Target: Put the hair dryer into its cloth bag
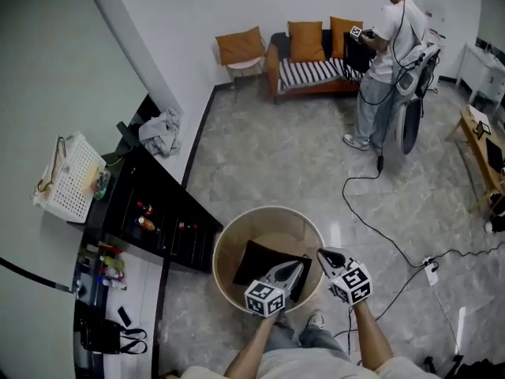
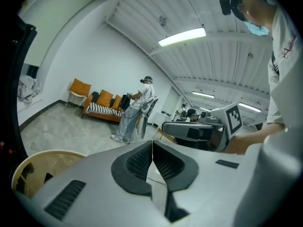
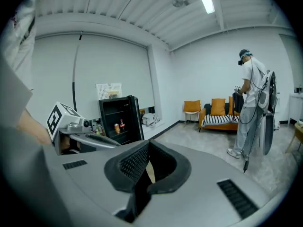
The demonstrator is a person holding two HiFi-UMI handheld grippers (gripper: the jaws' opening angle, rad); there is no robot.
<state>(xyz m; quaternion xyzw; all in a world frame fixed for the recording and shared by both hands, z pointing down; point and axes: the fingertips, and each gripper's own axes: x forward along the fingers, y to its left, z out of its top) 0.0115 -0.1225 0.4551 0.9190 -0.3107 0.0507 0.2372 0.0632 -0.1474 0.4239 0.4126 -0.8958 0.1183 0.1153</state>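
The left gripper (image 1: 297,268) and right gripper (image 1: 323,253) are held side by side above the near round table (image 1: 227,239), each with jaws pressed together on nothing. The black cloth bag (image 1: 256,264) is seen lying on the table beneath them.

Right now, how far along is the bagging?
Likely done or nearly: a black cloth bag lies in the round tan tub, no hair dryer showing outside it. In hand: nothing; left tongs and right tongs are shut, empty. Left: confirming the dryer is inside, which I cannot see.

Grey left claw (image 1: 297,268), right claw (image 1: 322,253), marker cubes (image 1: 264,298)
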